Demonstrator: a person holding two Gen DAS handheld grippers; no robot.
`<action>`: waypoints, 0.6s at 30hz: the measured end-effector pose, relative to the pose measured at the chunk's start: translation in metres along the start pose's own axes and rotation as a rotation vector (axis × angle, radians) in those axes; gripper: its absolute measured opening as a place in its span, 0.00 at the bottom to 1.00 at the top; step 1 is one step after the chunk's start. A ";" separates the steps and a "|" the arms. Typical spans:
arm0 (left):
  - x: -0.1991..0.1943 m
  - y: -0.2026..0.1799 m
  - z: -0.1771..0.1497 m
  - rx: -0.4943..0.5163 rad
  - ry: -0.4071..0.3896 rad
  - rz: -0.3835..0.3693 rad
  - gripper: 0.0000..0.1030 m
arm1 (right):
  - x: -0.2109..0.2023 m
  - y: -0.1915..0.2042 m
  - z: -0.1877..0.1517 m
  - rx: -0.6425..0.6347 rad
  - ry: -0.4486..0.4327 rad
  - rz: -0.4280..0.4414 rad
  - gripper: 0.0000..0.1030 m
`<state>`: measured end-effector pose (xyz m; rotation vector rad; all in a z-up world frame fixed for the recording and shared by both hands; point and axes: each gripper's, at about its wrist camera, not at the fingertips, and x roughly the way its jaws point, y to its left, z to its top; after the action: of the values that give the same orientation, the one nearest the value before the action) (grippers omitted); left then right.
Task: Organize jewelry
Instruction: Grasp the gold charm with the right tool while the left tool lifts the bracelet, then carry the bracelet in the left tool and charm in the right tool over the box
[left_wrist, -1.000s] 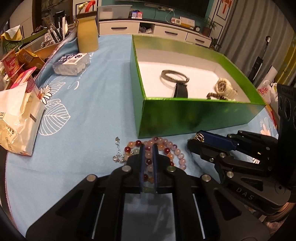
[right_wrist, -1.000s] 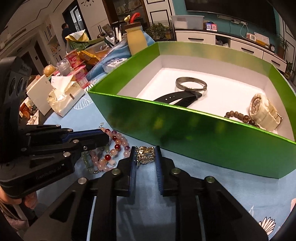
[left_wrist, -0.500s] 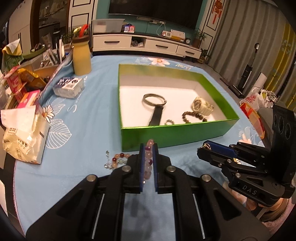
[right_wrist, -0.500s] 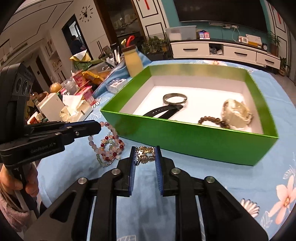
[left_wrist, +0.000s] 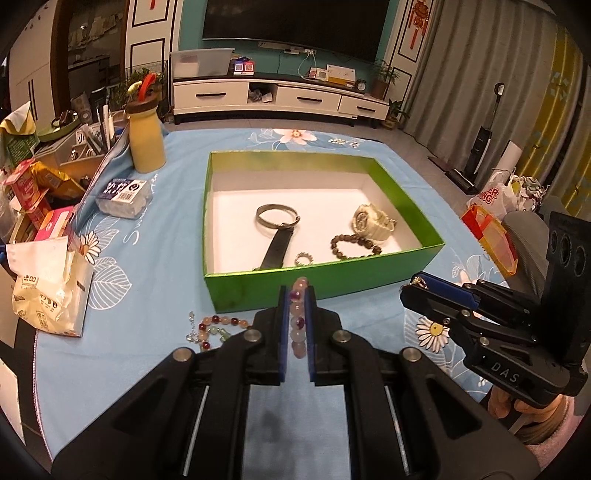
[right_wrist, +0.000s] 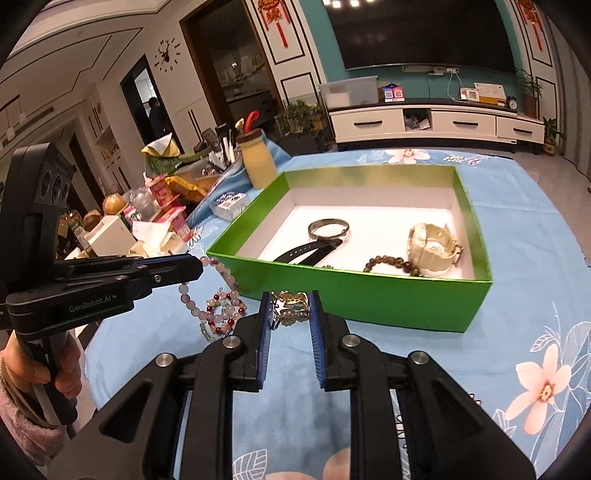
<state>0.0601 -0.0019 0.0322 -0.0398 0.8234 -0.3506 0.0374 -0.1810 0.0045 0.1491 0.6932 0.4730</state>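
Observation:
My left gripper (left_wrist: 297, 291) is shut on a pink and purple bead bracelet (left_wrist: 297, 325), lifted above the blue tablecloth in front of the green box (left_wrist: 321, 288). From the right wrist view the same bracelet (right_wrist: 221, 273) hangs from the left gripper (right_wrist: 197, 267), its lower loop trailing towards the cloth. My right gripper (right_wrist: 289, 295) is shut on a gold and silver ornate bracelet (right_wrist: 290, 308), raised near the box's (right_wrist: 369, 295) front wall. Inside the box lie a metal bangle (left_wrist: 277, 216), a black strap (left_wrist: 277, 249), a cream watch (left_wrist: 371, 221), a brown bead bracelet (left_wrist: 354, 247) and a small ring (left_wrist: 303, 258).
A yellow bottle (left_wrist: 146, 142), a wrapped packet (left_wrist: 123, 192), a tissue pack (left_wrist: 48, 280) and snack boxes (left_wrist: 33, 188) crowd the table's left side. An orange container (left_wrist: 487, 236) sits past the right edge. A person's hand (right_wrist: 40, 365) grips the left handle.
Both grippers have risen and pulled back from the box with their bracelets. The bead bracelet has come up off the cloth, only its tail still low.

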 end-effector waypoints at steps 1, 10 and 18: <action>-0.001 -0.001 0.002 0.002 -0.003 -0.001 0.07 | -0.003 -0.002 0.000 0.002 -0.006 -0.001 0.19; -0.010 -0.018 0.016 0.025 -0.022 -0.006 0.07 | -0.023 -0.010 0.006 0.011 -0.057 -0.011 0.19; -0.013 -0.025 0.035 0.041 -0.039 -0.013 0.07 | -0.035 -0.016 0.019 0.005 -0.101 -0.021 0.19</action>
<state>0.0698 -0.0253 0.0693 -0.0140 0.7776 -0.3778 0.0324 -0.2106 0.0348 0.1693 0.5961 0.4410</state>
